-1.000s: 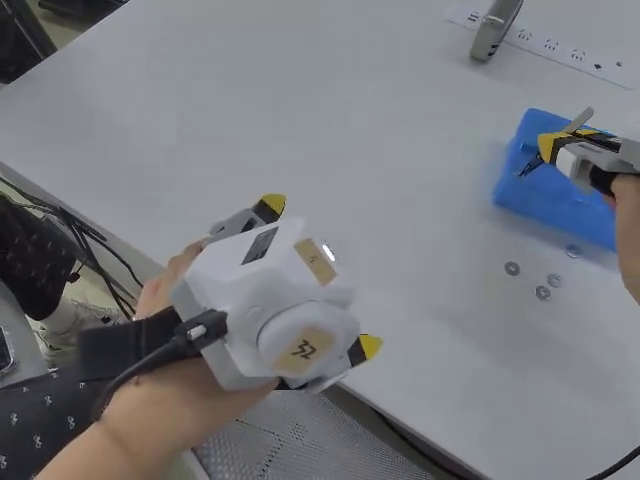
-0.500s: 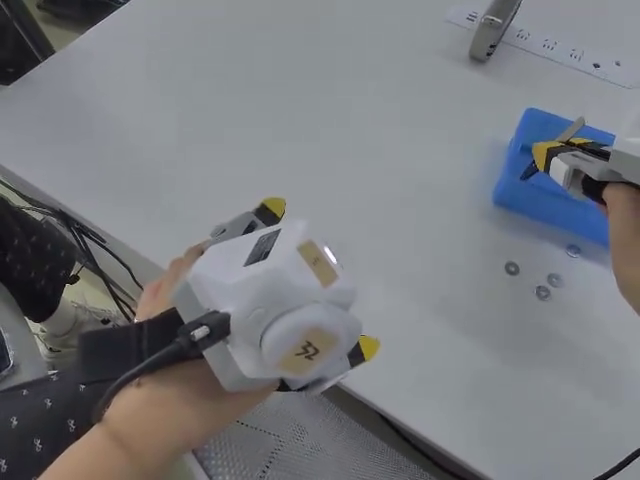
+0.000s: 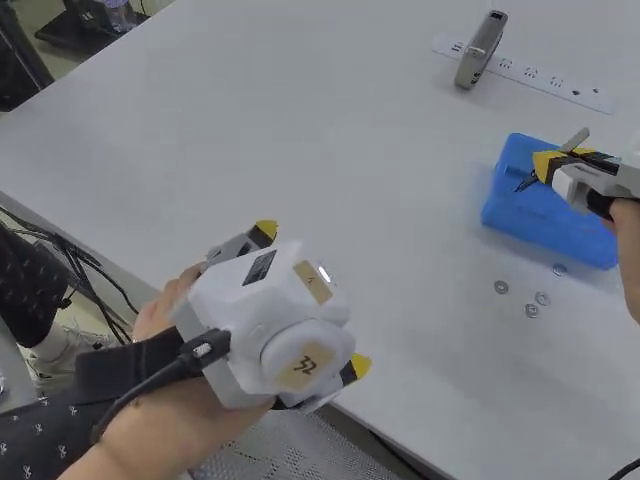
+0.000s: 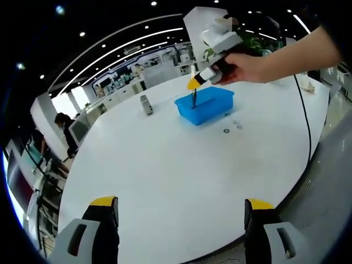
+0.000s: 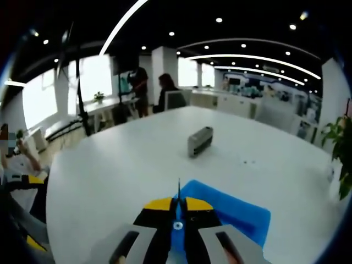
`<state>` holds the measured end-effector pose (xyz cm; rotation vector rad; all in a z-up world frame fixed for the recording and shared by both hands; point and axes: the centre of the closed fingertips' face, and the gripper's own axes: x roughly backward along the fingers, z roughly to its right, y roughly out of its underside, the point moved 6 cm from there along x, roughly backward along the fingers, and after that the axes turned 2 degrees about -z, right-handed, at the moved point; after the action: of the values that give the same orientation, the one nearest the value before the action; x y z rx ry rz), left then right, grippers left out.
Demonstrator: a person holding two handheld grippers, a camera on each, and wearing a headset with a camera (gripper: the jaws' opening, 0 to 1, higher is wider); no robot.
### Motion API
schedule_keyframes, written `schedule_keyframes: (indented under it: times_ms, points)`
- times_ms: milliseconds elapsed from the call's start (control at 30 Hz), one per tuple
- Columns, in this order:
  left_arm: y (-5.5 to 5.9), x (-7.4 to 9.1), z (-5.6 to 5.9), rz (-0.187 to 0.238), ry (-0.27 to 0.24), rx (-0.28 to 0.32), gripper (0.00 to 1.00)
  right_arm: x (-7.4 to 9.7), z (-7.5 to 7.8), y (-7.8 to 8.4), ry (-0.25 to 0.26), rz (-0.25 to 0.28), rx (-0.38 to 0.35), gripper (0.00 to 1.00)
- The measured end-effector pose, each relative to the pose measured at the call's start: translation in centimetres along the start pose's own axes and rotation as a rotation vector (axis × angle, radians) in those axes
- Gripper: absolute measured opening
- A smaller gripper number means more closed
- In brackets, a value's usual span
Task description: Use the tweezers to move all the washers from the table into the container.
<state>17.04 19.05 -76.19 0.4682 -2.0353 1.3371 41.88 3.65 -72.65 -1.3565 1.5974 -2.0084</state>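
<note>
The blue container (image 3: 530,215) stands at the right of the white table (image 3: 300,120). My right gripper (image 3: 548,166) hovers over it, shut on thin metal tweezers (image 3: 576,141); in the right gripper view the tweezers (image 5: 178,192) stick out between the closed yellow-tipped jaws above the container (image 5: 236,212). Several small washers (image 3: 500,288) lie on the table just in front of the container. My left gripper (image 3: 311,298) is at the near table edge, open and holding nothing (image 4: 180,203). Its view shows the container (image 4: 206,105), washers (image 4: 226,131) and the right gripper (image 4: 198,81).
A grey oblong device (image 3: 480,45) lies on a white power strip (image 3: 540,75) at the far side. The table's front edge (image 3: 420,440) runs under my left hand, with cables and a chair below. People stand far off (image 5: 137,82).
The head camera has shifted a little. My right gripper stays over the container with the tweezers, and my left gripper has barely moved.
</note>
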Motion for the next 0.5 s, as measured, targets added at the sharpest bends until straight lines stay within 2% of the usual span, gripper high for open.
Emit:
schedule_keyframes:
  times_ms: [100, 233, 367, 500]
  points:
    - [0.0, 0.0, 0.0, 0.000, 0.000, -0.004, 0.97, 2.4, -0.7, -0.9, -0.006, 0.042, -0.023, 0.03]
    - [0.0, 0.0, 0.0, -0.002, 0.002, 0.000, 0.97, 4.1, -1.7, -1.2, -0.015, 0.068, -0.026, 0.03]
    - [0.1, -0.1, 0.2, -0.006, 0.013, 0.001, 0.94, 5.4, -2.7, -1.2, -0.033, 0.078, -0.037, 0.03]
    - [0.0, -0.1, 0.2, -0.006, 0.013, 0.003, 0.95, 6.0, -3.5, -0.8, -0.036, 0.078, -0.042, 0.03]
